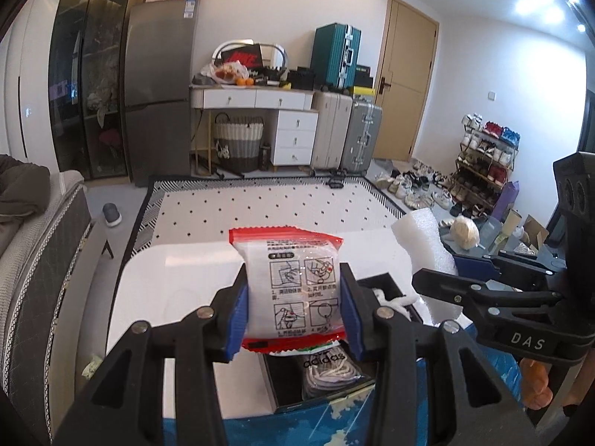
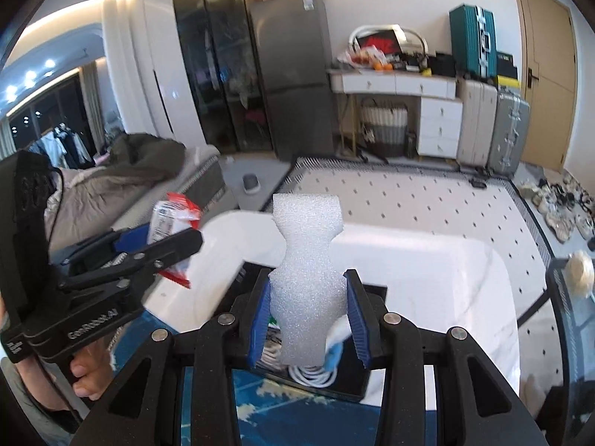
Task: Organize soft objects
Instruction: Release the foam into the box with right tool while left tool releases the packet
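Grippers both loaded: left gripper (image 1: 293, 312) clamps a red-edged white plastic sachet (image 1: 293, 282) at lower centre, right gripper (image 2: 308, 319) pinches white foam block (image 2: 305, 278); both hang over the partly filled black open box (image 1: 379, 283), deposits pending.

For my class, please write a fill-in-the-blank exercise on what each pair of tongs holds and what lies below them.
1. The left tongs grip a red and white ____.
2. The right tongs grip a white piece of ____.
3. Both items are held over an open black ____, which stands on a white table.

Missing words: packet; foam; box
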`<state>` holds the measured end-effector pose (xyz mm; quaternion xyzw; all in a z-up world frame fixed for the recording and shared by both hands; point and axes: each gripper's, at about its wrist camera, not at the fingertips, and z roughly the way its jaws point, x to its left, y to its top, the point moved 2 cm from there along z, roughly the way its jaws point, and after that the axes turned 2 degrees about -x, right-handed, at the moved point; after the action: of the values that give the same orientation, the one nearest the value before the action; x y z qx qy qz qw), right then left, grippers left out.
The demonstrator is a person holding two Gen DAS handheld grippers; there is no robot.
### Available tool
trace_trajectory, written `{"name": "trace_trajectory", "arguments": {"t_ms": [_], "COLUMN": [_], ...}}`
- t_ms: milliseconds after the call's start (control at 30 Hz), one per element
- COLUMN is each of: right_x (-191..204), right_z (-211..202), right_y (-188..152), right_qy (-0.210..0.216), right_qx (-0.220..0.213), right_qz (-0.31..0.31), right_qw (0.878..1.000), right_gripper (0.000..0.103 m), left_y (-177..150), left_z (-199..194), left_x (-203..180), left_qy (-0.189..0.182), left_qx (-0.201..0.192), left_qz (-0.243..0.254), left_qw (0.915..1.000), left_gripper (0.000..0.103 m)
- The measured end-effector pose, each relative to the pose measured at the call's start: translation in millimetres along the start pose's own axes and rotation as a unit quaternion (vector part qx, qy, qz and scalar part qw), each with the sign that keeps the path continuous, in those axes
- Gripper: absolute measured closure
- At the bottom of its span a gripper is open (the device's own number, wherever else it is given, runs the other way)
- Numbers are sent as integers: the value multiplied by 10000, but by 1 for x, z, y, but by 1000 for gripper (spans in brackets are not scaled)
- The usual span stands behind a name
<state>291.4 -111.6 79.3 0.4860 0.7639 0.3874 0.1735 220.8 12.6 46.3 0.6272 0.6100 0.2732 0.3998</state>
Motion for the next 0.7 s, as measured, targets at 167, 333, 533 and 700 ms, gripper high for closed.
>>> {"name": "trace_trajectory", "arguments": {"t_ms": [167, 333, 533, 700], "right_x": [-15, -21, -22, -28], "right_z": [32, 63, 73, 88], "right_y": [-11, -31, -41, -58], "right_qy": [-51, -62, -89, -18], "right_qx": [464, 960, 1131, 1562], "right_qz": [132, 161, 75, 255], "right_qw": [9988, 9952, 9935, 9874], "right_gripper": [65, 65, 65, 66], "left_y": [-11, -30, -46, -56], "left_z": [25, 50, 67, 76], "left_x": [-5, -16, -27, -33], "left_qy": [-72, -142, -150, -157], "left_qx": [496, 1068, 1377, 1650], "left_qz": [45, 175, 279, 273], "left_qw": [9987, 9940, 9900, 9858], "left_gripper": [61, 61, 61, 61]}}
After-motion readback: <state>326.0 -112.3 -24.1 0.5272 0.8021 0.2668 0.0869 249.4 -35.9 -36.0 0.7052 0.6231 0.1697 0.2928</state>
